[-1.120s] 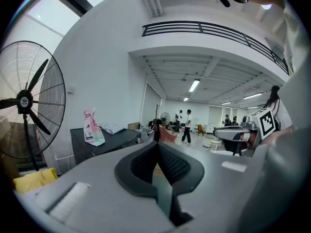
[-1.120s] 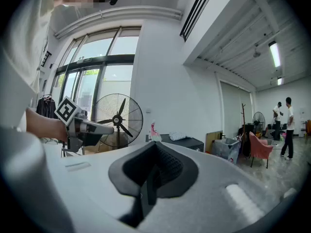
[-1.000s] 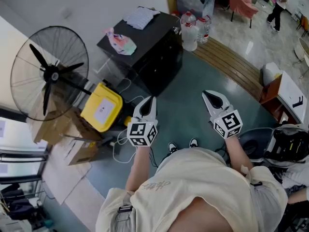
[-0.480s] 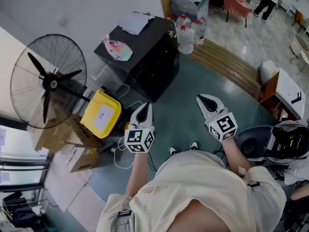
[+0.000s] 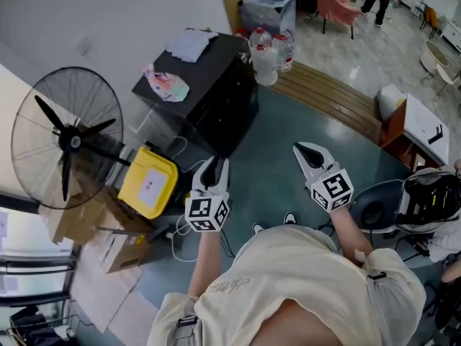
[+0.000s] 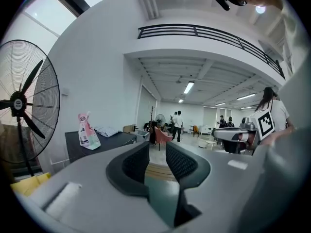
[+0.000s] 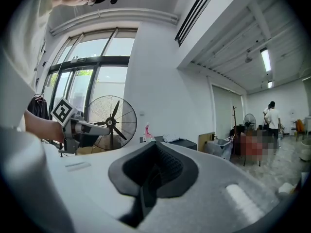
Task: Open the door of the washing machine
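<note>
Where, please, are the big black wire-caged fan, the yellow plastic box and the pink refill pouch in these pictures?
big black wire-caged fan (image 5: 70,142): head view, on its hub.
yellow plastic box (image 5: 148,182): head view, on its lid.
pink refill pouch (image 6: 88,131): left gripper view, on its front.

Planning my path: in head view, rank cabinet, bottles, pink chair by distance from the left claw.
1. Cabinet, just ahead of the left claw, which is opening, empty.
2. Bottles, past the cabinet's right end.
3. Chair, far back.
</note>
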The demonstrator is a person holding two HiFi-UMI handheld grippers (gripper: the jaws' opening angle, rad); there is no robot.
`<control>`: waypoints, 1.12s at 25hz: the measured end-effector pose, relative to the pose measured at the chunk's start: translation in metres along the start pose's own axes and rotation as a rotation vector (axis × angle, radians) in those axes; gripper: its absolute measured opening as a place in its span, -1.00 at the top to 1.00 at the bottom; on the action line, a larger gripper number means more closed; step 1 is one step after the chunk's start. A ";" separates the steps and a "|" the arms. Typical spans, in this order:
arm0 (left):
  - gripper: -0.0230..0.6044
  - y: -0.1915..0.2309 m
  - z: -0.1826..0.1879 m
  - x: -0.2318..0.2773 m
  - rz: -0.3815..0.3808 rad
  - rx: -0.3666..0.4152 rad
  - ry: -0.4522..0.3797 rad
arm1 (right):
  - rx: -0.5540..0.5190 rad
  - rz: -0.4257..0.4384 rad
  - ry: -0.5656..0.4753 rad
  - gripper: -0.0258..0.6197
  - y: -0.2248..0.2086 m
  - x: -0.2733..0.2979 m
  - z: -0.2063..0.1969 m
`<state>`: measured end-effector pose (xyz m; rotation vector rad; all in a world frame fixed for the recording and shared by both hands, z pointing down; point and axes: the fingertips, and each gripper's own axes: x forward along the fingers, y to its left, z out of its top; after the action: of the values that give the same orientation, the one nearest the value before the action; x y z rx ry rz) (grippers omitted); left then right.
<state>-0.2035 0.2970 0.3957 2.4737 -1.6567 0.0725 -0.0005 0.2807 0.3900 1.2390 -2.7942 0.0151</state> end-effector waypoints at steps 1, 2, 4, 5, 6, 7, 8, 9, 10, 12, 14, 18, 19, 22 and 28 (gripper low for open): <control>0.50 0.002 -0.001 -0.001 0.003 -0.001 0.001 | 0.002 -0.004 0.000 0.92 0.000 0.000 0.000; 0.45 0.004 -0.001 -0.001 0.005 -0.001 0.001 | 0.003 -0.007 0.001 0.92 0.001 0.000 0.000; 0.37 0.009 -0.001 -0.004 0.013 0.001 0.000 | 0.004 -0.010 0.002 0.92 0.003 0.001 0.000; 0.36 0.012 -0.001 -0.006 0.017 0.001 -0.002 | 0.003 -0.010 0.002 0.92 0.005 0.002 0.001; 0.36 0.014 -0.001 -0.007 0.019 0.000 -0.004 | 0.001 -0.009 0.002 0.92 0.007 0.003 0.001; 0.36 0.016 -0.001 -0.009 0.020 -0.002 -0.005 | -0.001 -0.007 0.002 0.92 0.009 0.004 0.001; 0.36 0.017 -0.002 -0.010 0.019 -0.005 -0.006 | -0.002 -0.007 0.003 0.92 0.011 0.005 0.002; 0.36 0.019 -0.003 -0.011 0.017 -0.008 -0.006 | -0.003 -0.007 0.004 0.92 0.013 0.006 0.002; 0.37 0.020 -0.004 -0.012 0.014 -0.010 -0.003 | -0.003 -0.008 0.006 0.92 0.016 0.007 0.002; 0.37 0.023 -0.008 -0.014 0.008 -0.009 0.007 | 0.000 -0.013 0.013 0.92 0.020 0.009 0.000; 0.38 0.027 -0.016 -0.018 0.003 -0.013 0.024 | 0.006 -0.021 0.023 0.92 0.025 0.011 -0.004; 0.39 0.039 -0.031 -0.021 0.002 -0.040 0.052 | 0.019 -0.030 0.049 0.92 0.031 0.017 -0.013; 0.39 0.040 -0.034 -0.021 0.002 -0.045 0.058 | 0.020 -0.030 0.056 0.92 0.032 0.018 -0.015; 0.40 0.039 -0.043 -0.015 -0.010 -0.053 0.080 | 0.029 -0.029 0.079 0.92 0.028 0.022 -0.024; 0.40 0.042 -0.046 0.019 -0.007 -0.038 0.110 | 0.051 -0.007 0.084 0.92 0.000 0.047 -0.032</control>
<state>-0.2327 0.2712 0.4484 2.4019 -1.5902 0.1716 -0.0294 0.2473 0.4259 1.2285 -2.7339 0.1361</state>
